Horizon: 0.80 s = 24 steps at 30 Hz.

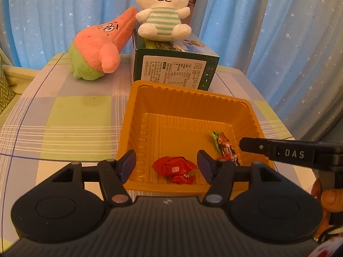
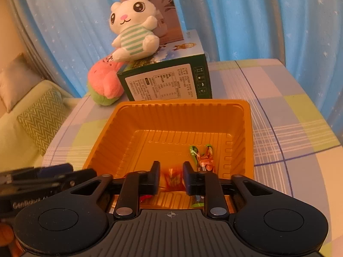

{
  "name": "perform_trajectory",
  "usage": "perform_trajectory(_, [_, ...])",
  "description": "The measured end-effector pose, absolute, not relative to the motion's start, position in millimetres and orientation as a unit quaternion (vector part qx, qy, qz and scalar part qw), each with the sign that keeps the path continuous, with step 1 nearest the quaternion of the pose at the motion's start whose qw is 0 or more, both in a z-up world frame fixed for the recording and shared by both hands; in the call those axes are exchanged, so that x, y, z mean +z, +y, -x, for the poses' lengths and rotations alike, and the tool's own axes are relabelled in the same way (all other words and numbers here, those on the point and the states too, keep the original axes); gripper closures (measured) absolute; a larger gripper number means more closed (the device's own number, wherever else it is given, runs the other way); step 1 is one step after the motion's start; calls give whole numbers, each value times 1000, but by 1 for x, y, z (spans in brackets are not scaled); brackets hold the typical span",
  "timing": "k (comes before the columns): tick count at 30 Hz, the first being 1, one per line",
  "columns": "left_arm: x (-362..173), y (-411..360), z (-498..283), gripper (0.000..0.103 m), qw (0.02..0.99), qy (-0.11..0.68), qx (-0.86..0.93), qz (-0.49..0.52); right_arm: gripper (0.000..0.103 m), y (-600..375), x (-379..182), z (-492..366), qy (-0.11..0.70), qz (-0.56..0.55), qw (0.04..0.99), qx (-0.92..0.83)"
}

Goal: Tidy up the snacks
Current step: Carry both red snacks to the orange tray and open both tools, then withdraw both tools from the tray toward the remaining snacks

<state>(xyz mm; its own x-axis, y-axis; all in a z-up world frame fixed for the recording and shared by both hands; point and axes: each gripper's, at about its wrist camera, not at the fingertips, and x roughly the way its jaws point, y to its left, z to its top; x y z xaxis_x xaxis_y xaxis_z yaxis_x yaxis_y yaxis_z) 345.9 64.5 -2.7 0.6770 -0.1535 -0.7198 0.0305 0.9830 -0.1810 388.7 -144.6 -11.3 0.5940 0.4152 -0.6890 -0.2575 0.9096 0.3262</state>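
Observation:
An orange plastic tray [image 1: 184, 102] sits on the checked tablecloth; it also shows in the right wrist view [image 2: 133, 115]. A red snack packet [image 1: 174, 167] and a green-and-orange packet [image 1: 223, 142] lie in it. My left gripper [image 1: 166, 163] is open above the tray's near rim, over the red packet, and holds nothing. My right gripper [image 2: 171, 177] hangs over the tray with an orange-red snack packet [image 2: 173, 180] between its partly closed fingers. The green-and-orange packet [image 2: 203, 158] lies just beyond it. The right gripper's finger [image 1: 278, 151] enters the left wrist view from the right.
A green carton [image 1: 173, 66] stands behind the tray with a white bunny plush [image 1: 164, 12] on top. A pink and green plush [image 1: 100, 51] lies left of it. Blue curtains hang behind. A sofa with a cushion [image 2: 40, 120] is left of the table.

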Motion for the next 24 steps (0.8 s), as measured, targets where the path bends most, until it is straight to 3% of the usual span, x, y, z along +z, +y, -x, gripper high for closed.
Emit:
perform_trajectory(1, [-2,65,-343,41,913,398,-51,77,34,-146,-11,-387,407,-101,889,186])
perform_trajectory(2, [-1,64,-339,41,914,396,-49,74,33,-149,-10,-384,403,-107,891,182])
perform_trajectory(24, [37,54,-181,32,924,371,-34,89,33,-190,27,-209,398,-83,905,126])
